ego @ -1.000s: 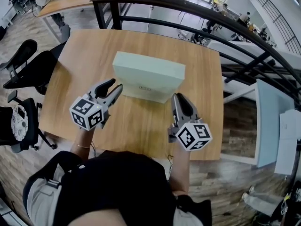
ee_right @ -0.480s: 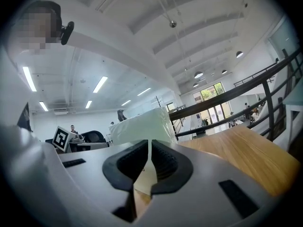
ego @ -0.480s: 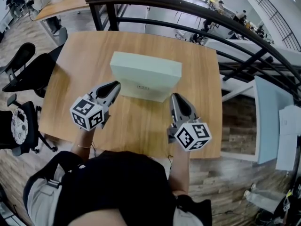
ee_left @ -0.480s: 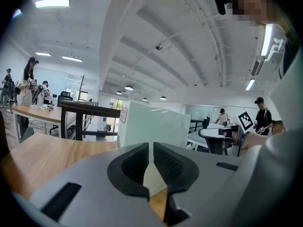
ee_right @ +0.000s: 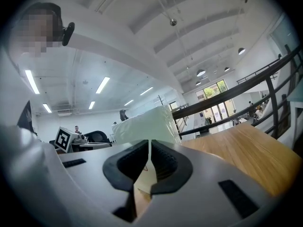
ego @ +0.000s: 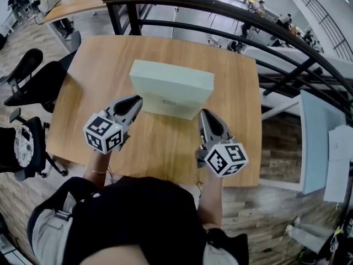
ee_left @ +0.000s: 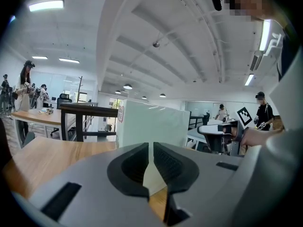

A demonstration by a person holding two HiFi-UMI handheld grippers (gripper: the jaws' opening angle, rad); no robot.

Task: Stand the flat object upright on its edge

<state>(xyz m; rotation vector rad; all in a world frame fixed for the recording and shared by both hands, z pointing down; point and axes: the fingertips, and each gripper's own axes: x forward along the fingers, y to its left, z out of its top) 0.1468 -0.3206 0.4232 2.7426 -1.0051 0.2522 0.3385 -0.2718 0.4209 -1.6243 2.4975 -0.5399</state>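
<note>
A pale green flat box (ego: 172,81) rests mid-table on the wooden table (ego: 99,76). In the head view its broad face shows on top and a narrower labelled side faces me. It rises close ahead in the left gripper view (ee_left: 156,124) and in the right gripper view (ee_right: 147,124). My left gripper (ego: 138,100) points at the box's near left corner, its jaws shut with nothing between them (ee_left: 151,145). My right gripper (ego: 202,114) sits just before the near right corner. Its jaws have just closed and hold nothing (ee_right: 150,143). I cannot tell whether either tip touches the box.
A black metal railing (ego: 220,10) curves behind the table's far edge. Black office chairs (ego: 27,76) stand left of the table. A pale panel (ego: 314,142) stands to the right over the plank floor. Other desks and people show far behind.
The left gripper's jaws, spread a second ago, have come together. The right gripper's jaws narrowed slightly. Both grippers and the box kept their places.
</note>
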